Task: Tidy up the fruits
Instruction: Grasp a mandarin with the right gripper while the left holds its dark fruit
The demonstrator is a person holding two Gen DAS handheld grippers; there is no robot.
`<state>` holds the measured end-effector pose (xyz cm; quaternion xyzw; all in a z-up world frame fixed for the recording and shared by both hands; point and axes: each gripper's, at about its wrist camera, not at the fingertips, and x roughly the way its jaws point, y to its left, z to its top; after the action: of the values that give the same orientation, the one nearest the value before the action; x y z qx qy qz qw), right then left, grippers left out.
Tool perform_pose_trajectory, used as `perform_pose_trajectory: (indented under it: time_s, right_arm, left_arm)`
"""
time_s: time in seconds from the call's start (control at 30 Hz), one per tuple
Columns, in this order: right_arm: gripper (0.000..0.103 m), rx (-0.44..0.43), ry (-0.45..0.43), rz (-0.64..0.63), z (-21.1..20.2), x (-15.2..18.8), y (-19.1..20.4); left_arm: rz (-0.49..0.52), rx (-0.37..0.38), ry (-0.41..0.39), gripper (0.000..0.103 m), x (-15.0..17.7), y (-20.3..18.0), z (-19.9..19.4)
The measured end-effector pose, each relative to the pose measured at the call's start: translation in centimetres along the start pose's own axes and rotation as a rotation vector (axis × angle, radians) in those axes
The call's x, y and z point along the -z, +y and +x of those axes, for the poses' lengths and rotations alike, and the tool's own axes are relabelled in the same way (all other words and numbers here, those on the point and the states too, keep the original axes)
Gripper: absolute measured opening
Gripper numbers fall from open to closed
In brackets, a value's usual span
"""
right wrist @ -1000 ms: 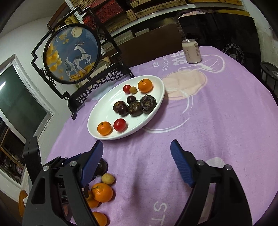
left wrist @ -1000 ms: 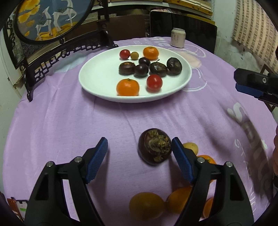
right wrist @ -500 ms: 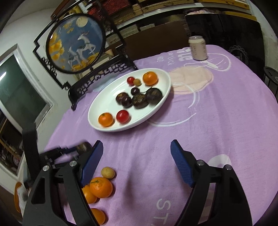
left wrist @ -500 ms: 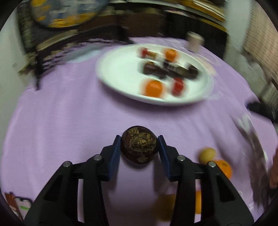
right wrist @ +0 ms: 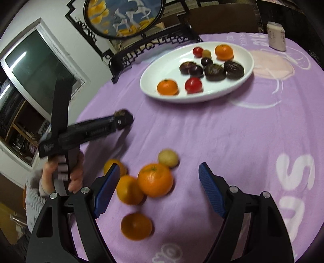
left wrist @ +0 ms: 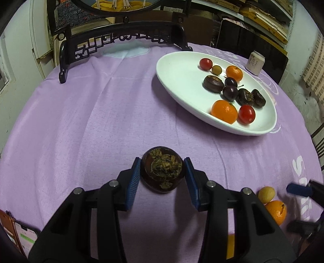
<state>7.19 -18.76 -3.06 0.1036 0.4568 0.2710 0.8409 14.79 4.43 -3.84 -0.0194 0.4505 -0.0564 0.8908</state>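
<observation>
My left gripper [left wrist: 162, 174] is shut on a dark brown mangosteen [left wrist: 162, 172] and holds it above the purple cloth. It also shows at the left of the right wrist view [right wrist: 123, 119]. A white oval plate [left wrist: 178, 81] with oranges, red tomatoes and several dark fruits lies at the far right; it shows in the right wrist view too [right wrist: 162, 66]. My right gripper [right wrist: 158, 190] is open over a cluster of loose oranges [right wrist: 155, 180] and a small yellow fruit [right wrist: 168, 157] on the cloth.
A black carved wooden stand [left wrist: 121, 40] with a round painted screen [right wrist: 125, 16] stands at the table's back. A drink can [left wrist: 254, 65] stands beyond the plate. A phone [left wrist: 24, 238] lies at the near left edge.
My left gripper closed on the mangosteen, lifted it and swung left, so the plate now sits to its right. My right gripper moved down toward the loose oranges.
</observation>
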Motion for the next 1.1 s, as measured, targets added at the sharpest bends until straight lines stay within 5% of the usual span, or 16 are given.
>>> perform_pose_trajectory:
  time_s: [0.3,0.67,0.93,1.1]
  right_arm:
    - [0.051,-0.01,0.019,0.016,0.9,1.3,0.0]
    - [0.041,-0.042,0.014,0.028,1.0,1.3,0.1]
    - [0.037,0.106,-0.165,0.01,-2.8,-0.3,-1.3]
    - [0.037,0.203,-0.162,0.024,-2.5,-0.7,-3.0]
  left_arm:
    - [0.008,-0.011,-0.004,0.044,0.3,-0.1,0.0]
    - [0.03,-0.03,-0.006,0.044,0.4,-0.5,0.1]
    - [0.03,0.006,-0.064,0.044,0.3,-1.0,-2.0]
    - [0.076,0.015,-0.036,0.044,0.7,-2.4,-1.4]
